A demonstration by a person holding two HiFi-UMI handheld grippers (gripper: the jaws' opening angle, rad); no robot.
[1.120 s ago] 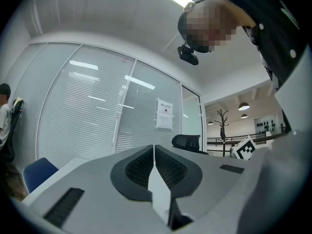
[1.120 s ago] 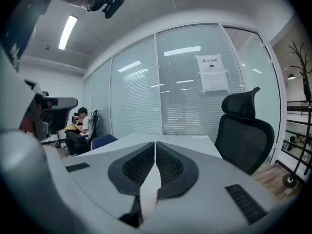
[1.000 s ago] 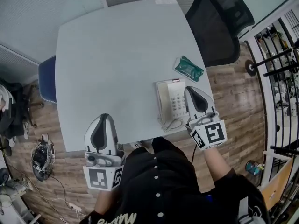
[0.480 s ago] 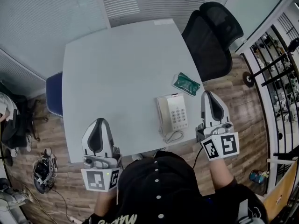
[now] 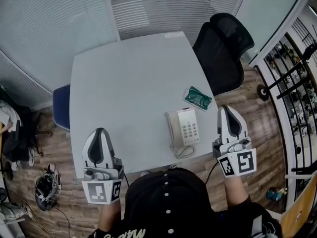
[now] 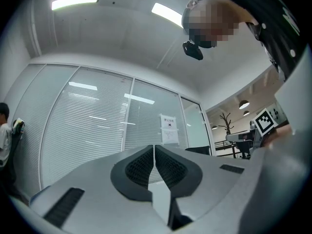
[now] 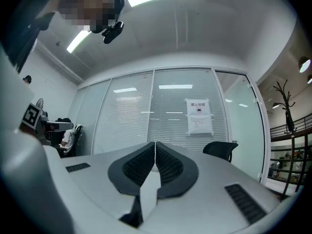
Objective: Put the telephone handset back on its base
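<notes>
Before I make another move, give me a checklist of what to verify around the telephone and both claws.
1. The handset sits on the telephone base: ok, it lies along the left side.
2. The left claw is empty: ok, jaws together, nothing between.
3. The right claw is empty: ok, jaws together, nothing between.
4. Both claws are apart from the telephone base: ok.
5. The cord is clear of the table edge: cannot tell; it coils right at the near edge.
6. The green packet is apart from the telephone base: ok.
</notes>
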